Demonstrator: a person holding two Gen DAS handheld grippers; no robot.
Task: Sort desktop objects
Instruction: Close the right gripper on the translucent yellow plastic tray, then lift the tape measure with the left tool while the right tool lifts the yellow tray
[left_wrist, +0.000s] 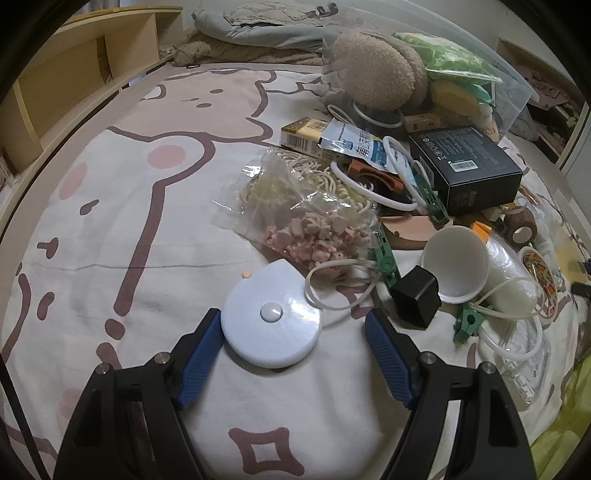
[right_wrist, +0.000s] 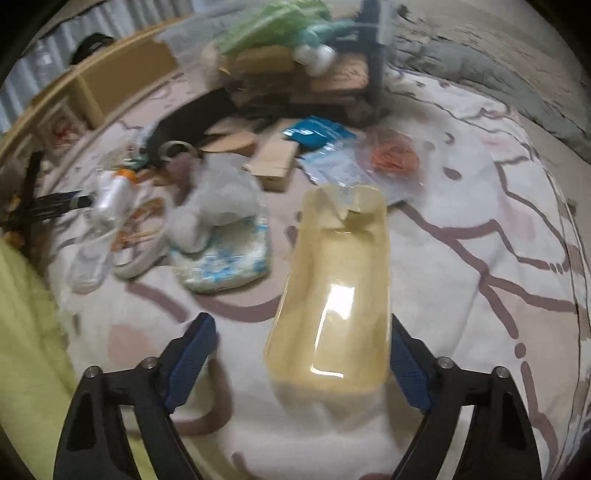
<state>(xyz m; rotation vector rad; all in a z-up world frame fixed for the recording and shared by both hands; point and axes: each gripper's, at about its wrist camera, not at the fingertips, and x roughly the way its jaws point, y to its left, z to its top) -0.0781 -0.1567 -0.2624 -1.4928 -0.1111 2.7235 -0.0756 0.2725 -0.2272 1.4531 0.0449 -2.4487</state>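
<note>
Two hand-held grippers work over a bed sheet (left_wrist: 110, 229) strewn with clutter. Left hand-held gripper (left_wrist: 293, 341): jaws spread, the white round disc (left_wrist: 271, 317) lying flat between them, touching the left pad, clear of the right. Right hand-held gripper (right_wrist: 303, 354): jaws spread around a translucent yellow case (right_wrist: 336, 288), long axis pointing away, right pad alongside it. Writing on the black box (left_wrist: 467, 166) and blue-white packet (left_wrist: 360, 146) is not legible.

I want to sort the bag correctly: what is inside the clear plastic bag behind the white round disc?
The clear plastic bag holds small pink and beige shaped pieces at its near end and pale, stringy material further back. Crinkled plastic hides what exactly they are. The white round disc lies in front.
</note>
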